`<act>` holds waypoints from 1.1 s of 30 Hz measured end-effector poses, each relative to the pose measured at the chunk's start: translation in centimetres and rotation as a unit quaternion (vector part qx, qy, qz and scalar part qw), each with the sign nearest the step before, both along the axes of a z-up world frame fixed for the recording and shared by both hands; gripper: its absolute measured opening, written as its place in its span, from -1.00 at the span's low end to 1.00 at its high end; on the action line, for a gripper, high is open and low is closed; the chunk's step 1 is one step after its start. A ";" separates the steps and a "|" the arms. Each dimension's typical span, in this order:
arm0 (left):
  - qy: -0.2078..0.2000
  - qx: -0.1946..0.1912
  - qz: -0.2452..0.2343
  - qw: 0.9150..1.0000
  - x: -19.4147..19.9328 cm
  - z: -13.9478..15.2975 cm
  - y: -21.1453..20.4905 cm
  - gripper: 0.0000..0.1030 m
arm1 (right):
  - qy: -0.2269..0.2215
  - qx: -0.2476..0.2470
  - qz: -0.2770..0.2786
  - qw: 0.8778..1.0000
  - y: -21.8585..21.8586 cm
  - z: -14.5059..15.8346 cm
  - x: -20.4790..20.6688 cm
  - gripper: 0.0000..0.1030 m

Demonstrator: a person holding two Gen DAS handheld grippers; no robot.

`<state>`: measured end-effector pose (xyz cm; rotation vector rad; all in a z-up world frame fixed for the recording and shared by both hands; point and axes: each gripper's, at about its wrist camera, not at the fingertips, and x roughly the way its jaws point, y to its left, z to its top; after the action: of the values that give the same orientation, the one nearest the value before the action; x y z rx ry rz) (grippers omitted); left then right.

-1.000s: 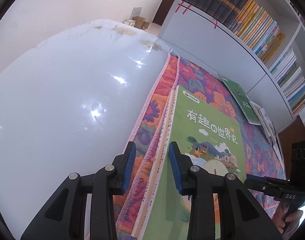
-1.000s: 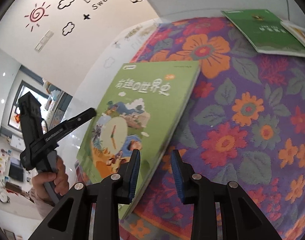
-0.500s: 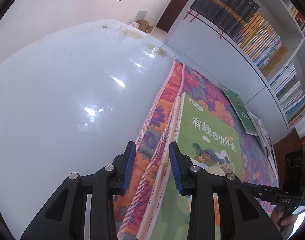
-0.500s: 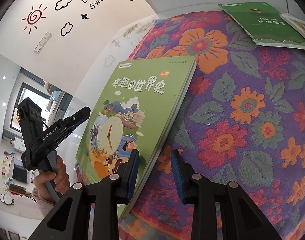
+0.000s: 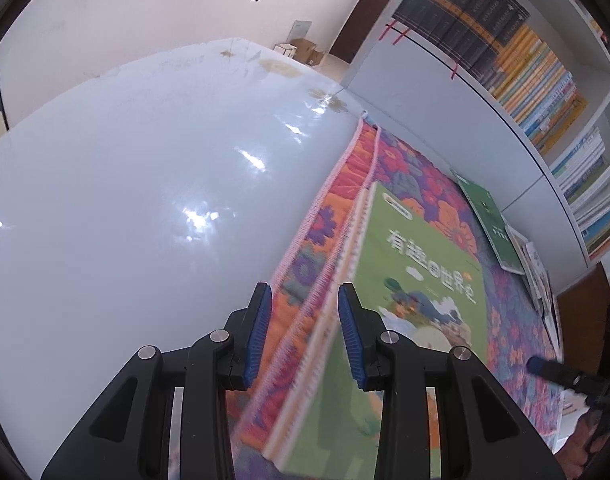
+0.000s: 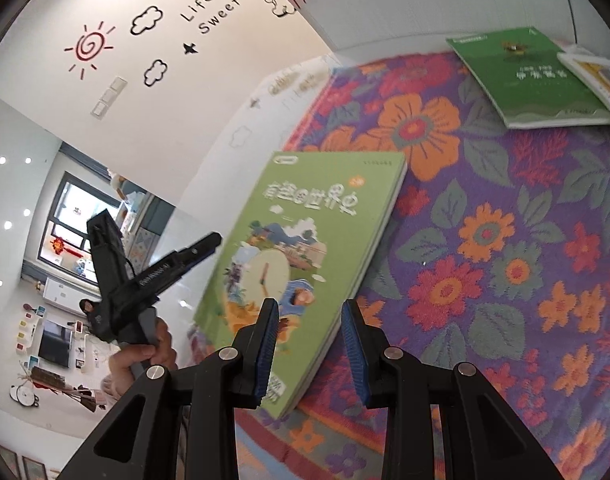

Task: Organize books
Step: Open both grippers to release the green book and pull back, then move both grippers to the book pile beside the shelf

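A light green book (image 5: 417,264) with a clock picture (image 6: 313,220) lies flat on a floral cloth (image 6: 505,240). My left gripper (image 5: 305,296) hovers above the book's left edge and the cloth's fringe, open by a narrow gap with nothing pinched. My right gripper (image 6: 309,308) hangs above the book's near right corner, also open and holding nothing. The left gripper's tip (image 6: 209,240) shows to the left of the book, held by a hand (image 6: 145,356). The right gripper's tip (image 5: 545,364) shows low at the right edge.
A dark green book (image 6: 525,72) and more thin books (image 6: 597,76) lie at the cloth's far right. A glossy white table (image 5: 125,200) stretches left of the cloth. A white bookshelf (image 5: 545,60) packed with upright books stands behind.
The right gripper has lifted, so the green book looks smaller and farther below it. The left gripper has rolled slightly and stayed over the book's left edge. The book has not moved.
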<state>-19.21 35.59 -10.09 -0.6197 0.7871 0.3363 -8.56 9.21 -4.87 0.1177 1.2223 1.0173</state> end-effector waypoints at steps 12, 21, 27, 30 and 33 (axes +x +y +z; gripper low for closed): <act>-0.009 0.032 -0.035 0.999 0.0 6.6 -7.5 -0.38 | -0.050 0.084 -0.031 0.995 -6.2 8.1 0.5 -0.01; -0.021 0.083 -0.065 0.994 1.6 12.2 -15.4 -0.38 | -0.126 0.116 -0.067 0.983 -13.3 13.1 1.3 0.26; -0.035 0.109 -0.114 0.987 4.7 15.1 -21.4 -0.34 | -0.129 0.106 -0.081 0.983 -15.6 13.1 2.9 0.26; -0.049 0.110 -0.124 0.985 6.6 16.2 -23.4 -0.31 | -0.122 0.109 -0.096 0.982 -16.3 12.9 3.6 0.26; -0.045 0.116 -0.124 0.984 9.1 16.7 -25.0 -0.31 | -0.133 0.099 -0.100 0.981 -16.9 12.9 3.9 0.26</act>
<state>-10.12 10.61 6.65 -0.3108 0.7162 0.1671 -4.67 -7.73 7.99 0.2478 0.8474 0.9435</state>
